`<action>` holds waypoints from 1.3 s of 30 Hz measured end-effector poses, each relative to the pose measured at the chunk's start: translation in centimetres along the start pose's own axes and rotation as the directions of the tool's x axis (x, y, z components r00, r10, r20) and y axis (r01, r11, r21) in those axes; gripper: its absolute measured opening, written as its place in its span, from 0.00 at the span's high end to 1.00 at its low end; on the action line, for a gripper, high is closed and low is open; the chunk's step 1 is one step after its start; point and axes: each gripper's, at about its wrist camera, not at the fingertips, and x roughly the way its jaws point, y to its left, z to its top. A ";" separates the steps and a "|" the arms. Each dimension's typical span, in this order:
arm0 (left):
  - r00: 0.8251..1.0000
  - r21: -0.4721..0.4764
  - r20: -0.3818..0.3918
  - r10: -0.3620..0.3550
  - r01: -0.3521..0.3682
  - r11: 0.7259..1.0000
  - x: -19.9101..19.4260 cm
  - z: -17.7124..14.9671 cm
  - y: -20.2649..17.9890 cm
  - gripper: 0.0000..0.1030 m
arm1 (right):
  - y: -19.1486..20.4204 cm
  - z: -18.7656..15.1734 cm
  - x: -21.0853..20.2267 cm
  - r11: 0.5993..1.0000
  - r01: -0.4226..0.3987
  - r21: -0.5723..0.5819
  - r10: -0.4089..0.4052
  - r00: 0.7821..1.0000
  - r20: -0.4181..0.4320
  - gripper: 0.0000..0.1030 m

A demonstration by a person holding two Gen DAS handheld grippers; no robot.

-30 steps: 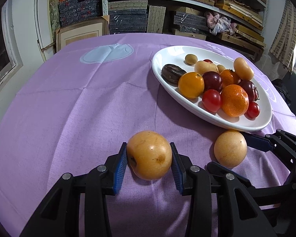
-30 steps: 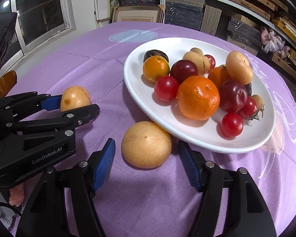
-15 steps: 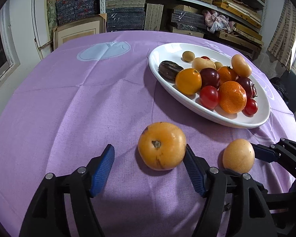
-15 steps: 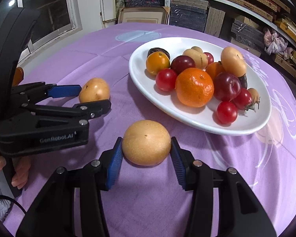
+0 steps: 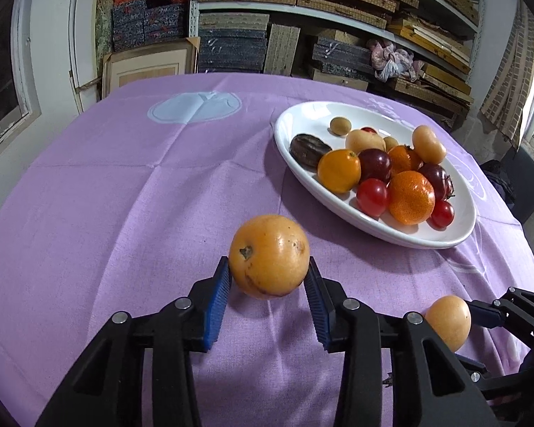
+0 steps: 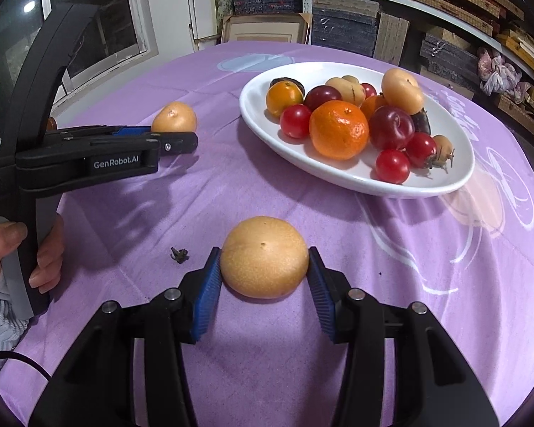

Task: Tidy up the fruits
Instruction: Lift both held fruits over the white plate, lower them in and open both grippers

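Observation:
My left gripper is shut on a round yellow-orange fruit and holds it above the purple tablecloth; the same fruit shows in the right wrist view. My right gripper is shut on a tan round fruit, also seen in the left wrist view, low over the cloth. A white oval plate to the right holds several fruits: oranges, red tomatoes, dark plums and yellow ones.
The round table's purple cloth has printed white motifs. A small dark stem scrap lies on the cloth left of my right gripper. Shelves of stacked boxes stand behind the table. A window is on the left.
My left gripper opened on the yellow-orange fruit, closed on it again and lifted it. My right gripper closed on the tan fruit and drew it back from the plate.

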 end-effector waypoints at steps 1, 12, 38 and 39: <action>1.000 0.003 0.022 -0.015 0.015 1.000 -0.5 0.0 -0.2 0.59 | -0.1 -0.2 -0.2 1.000 -0.002 0.003 0.002 1.000 0.002 0.55; 0.994 0.024 0.085 -0.073 0.071 0.997 -3.9 1.4 -1.9 0.59 | -2.2 -0.4 -4.1 0.998 -0.032 0.055 0.027 0.996 0.088 0.55; 0.999 0.101 -0.038 0.022 -0.018 0.995 8.7 15.6 -6.8 0.59 | -15.1 19.3 2.2 0.983 0.102 0.153 -0.115 0.990 0.079 0.55; 0.998 0.100 -0.055 0.023 -0.017 0.995 9.6 15.3 -6.5 0.59 | -15.3 19.1 3.3 0.983 0.102 0.154 -0.112 0.992 0.060 0.55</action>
